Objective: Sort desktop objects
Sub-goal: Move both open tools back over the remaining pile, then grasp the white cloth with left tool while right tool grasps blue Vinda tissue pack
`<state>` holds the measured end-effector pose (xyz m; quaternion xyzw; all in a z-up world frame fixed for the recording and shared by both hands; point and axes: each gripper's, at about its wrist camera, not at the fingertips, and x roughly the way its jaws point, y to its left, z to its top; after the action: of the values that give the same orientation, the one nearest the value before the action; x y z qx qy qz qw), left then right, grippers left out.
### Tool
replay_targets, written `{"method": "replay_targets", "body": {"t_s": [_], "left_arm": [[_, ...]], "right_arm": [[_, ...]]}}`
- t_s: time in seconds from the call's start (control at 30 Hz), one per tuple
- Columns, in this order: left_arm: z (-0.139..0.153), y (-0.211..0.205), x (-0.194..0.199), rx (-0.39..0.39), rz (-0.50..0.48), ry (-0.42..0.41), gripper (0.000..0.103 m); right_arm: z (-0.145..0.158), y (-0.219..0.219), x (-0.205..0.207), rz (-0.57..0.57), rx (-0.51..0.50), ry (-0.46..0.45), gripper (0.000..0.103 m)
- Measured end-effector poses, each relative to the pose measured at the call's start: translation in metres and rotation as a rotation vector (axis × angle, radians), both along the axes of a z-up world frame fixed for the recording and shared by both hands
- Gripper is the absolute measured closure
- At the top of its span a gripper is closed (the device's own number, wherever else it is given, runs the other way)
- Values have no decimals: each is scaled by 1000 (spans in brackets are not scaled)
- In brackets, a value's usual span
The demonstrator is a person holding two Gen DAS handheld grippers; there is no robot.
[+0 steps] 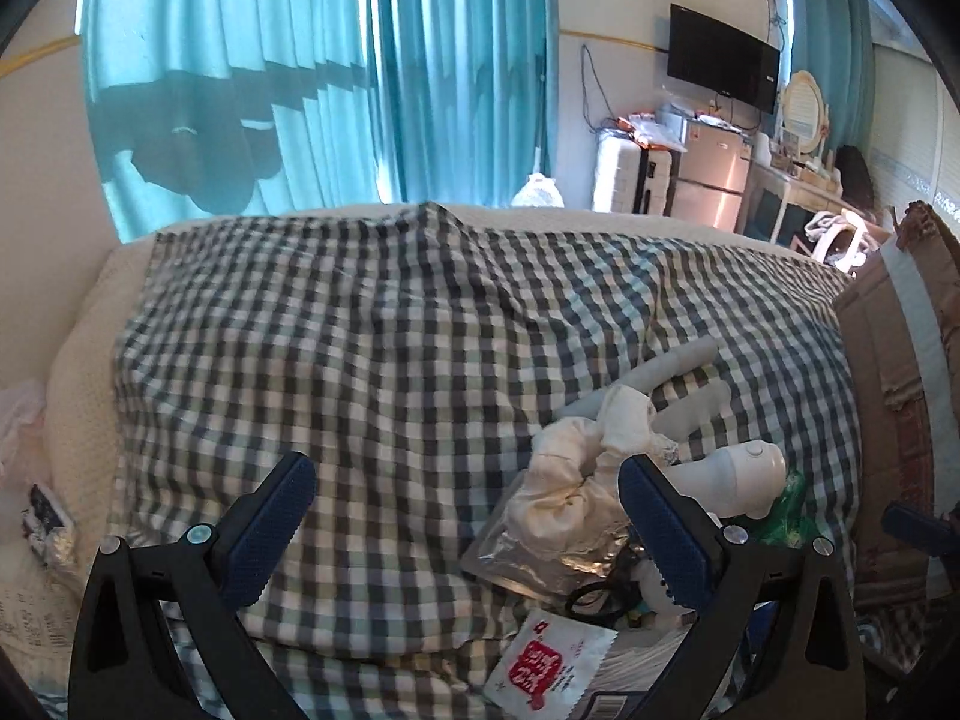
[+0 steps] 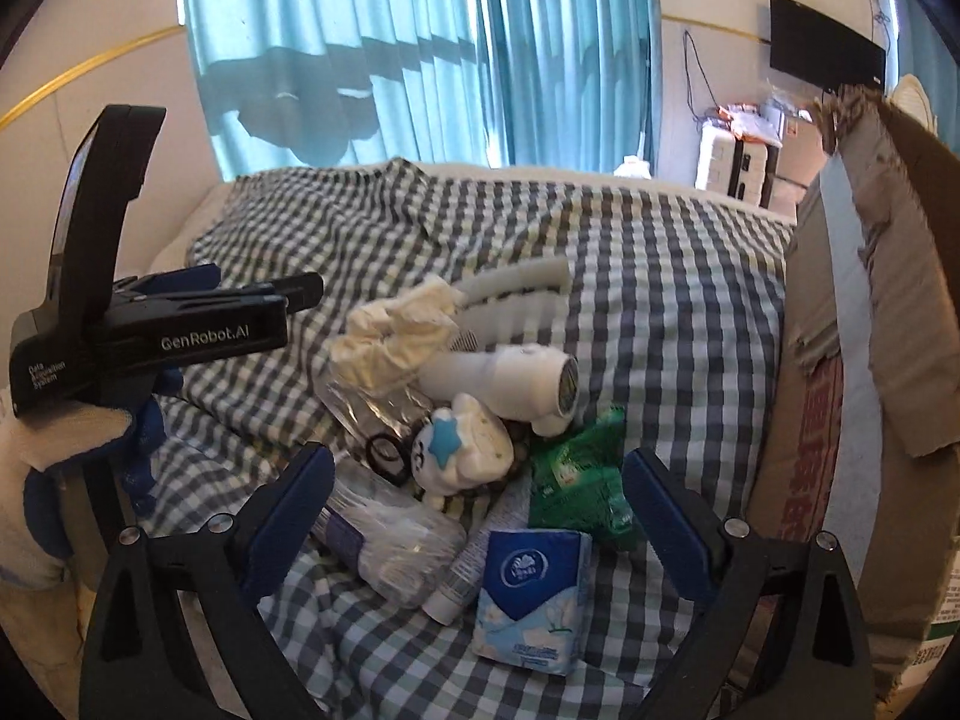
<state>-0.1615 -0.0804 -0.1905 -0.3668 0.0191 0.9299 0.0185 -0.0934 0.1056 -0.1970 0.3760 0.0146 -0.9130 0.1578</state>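
Loosely heaped on the green, grey and white checked cloth (image 2: 660, 276), the desktop objects form one small pile near the brown cardboard box (image 2: 870, 324) that stands along the cloth's right side. At the pile's far edge, two pale grey foam strips (image 2: 522, 285) lie side by side, their long axes running from the pile up toward the right. Just in front of them the white cylindrical handheld device (image 2: 510, 378) lies on its side, long axis left to right, its round dark end facing the box. A crumpled cream cloth (image 2: 402, 330) rests on a clear plastic bag (image 2: 372, 402) to its left. A white plush toy with a blue star (image 2: 462, 450) sits in the middle, touching a black ring (image 2: 384, 450) and a green foil packet (image 2: 576, 480).

Nearer the camera, a blue and white tissue pack (image 2: 528, 594) lies flat, a small white tube (image 2: 462, 576) slants beside it, and a clear bag of white contents (image 2: 390, 540) lies to the left.

The right gripper (image 2: 477, 501) hovers above this near part of the pile, jaws spread wide, nothing pressed between them. The left gripper (image 1: 468, 516) is likewise wide apart and empty, over bare checked cloth, its right finger (image 1: 666, 528) overlapping the pile's edge beside a red and white sachet (image 1: 540, 666).
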Motion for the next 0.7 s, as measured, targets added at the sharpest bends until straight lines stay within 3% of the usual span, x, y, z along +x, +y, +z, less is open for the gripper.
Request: {"method": "replay_targets", "body": {"t_s": [0.23, 0.43, 0.53, 0.7], "left_arm": [[-34, 18, -33, -18, -35, -89, 0], [-51, 30, -43, -36, -82, -154, 0], [-61, 37, -48, -46, -90, -177, 0], [-76, 35, -55, -19, -78, -197, 2]], "right_arm": [[-29, 11, -10, -33, 39, -104, 6], [-46, 8, -6, -14, 90, -118, 10], [-62, 9, -9, -8, 77, -189, 10], [-83, 11, -14, 2, 89, -273, 24]]}}
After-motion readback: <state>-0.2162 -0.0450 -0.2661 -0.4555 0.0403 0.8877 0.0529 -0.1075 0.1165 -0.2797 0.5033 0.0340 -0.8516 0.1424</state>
